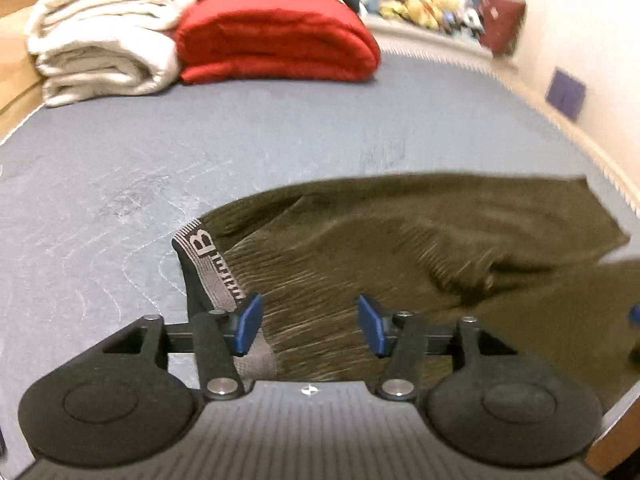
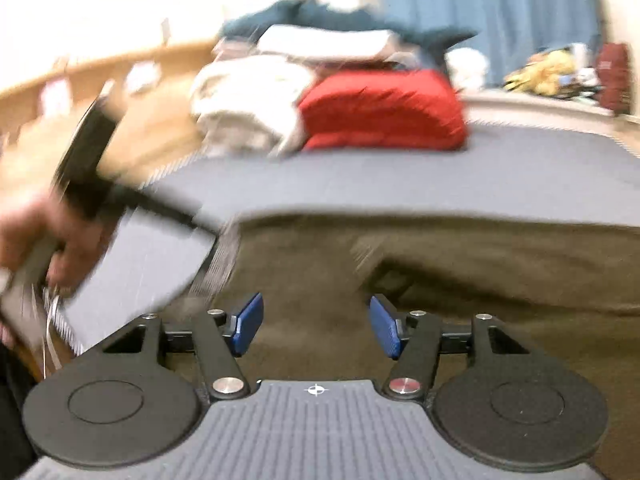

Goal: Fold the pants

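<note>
Left tool [image 1: 308, 326] open, blue pads [image 1: 250, 322] well apart, nothing pinched — olive pants [image 1: 420, 240] spread below and beyond the gap. Right tool [image 2: 316, 326] likewise open and empty, pads clear of the cloth underneath.

Pants flat on the grey bed surface [image 1: 120, 168], near edge, running off to the right in both views.

Seen only from the left wrist: grey waistband [image 1: 208, 264] with a large letter B, turned up at the pants' left end, just beside the left pad; a small purple square [image 1: 565, 94] on the wall at right; a sliver of blue at the far right edge [image 1: 635, 314], too little to identify.

Seen only from the right wrist: a hand [image 2: 60, 240] at far left gripping the dark body of the left tool, heavily blurred, tilted down toward the waistband end of the pants; a blue curtain [image 2: 480, 12] behind the bed.

Both tools angled down at the bed, the left more steeply.

Count: two tools, two pads each; one pair of pants; one red folded bundle [image 1: 276, 36] and one cream folded bundle [image 1: 104, 44] side by side at the far end, more pieces piled on top — number unclear.
</note>
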`<state>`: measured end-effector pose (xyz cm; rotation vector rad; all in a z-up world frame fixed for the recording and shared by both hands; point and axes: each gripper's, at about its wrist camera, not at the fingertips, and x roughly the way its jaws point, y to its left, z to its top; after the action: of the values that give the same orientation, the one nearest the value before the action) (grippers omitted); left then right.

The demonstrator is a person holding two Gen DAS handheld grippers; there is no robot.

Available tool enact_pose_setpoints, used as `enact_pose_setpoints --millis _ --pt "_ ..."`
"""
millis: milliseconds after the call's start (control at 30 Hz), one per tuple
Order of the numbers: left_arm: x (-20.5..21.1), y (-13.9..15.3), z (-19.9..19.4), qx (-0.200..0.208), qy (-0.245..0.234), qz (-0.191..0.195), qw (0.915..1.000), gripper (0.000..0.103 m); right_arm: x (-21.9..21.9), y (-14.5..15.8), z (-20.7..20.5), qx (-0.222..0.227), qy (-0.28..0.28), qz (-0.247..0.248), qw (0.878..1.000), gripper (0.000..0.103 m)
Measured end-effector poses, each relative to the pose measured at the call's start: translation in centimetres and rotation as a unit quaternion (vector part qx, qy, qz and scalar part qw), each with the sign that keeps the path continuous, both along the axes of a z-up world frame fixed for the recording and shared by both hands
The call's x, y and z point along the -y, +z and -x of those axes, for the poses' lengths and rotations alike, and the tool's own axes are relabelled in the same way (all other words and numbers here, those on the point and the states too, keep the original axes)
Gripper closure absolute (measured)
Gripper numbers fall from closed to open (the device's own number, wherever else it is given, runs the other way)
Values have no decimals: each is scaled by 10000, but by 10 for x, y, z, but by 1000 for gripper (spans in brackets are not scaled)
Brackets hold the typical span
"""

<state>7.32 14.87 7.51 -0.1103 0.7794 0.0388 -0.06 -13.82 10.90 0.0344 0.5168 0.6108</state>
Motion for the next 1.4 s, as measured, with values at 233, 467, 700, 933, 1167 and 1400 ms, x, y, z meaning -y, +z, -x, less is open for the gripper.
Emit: enact_pose_setpoints --millis 233,467,700,933,1167,1400 --pt "54 -33 0 -119 -231 -217 9994 29 89 53 -25 687 -715 -300 9946 29" --pt "71 -45 -9 -39 -498 -473 9976 44 143 -9 -59 219 -1839 -98 9826 29" --pt "78 -64 -27 -330 -831 -519 9946 70 171 -31 -77 -363 -2257 -618 9716 31" --pt "81 -70 -36 -433 -791 -540 9945 70 171 -40 -81 -486 -2148 -629 9734 31" --pt "84 -71 -39 -461 -801 -562 9941 70 162 -32 -80 -384 -2047 -643 9760 29" --pt "69 -63 -55 -324 -652 -436 9964 89 154 -31 -83 -397 -2048 -633 9760 29"
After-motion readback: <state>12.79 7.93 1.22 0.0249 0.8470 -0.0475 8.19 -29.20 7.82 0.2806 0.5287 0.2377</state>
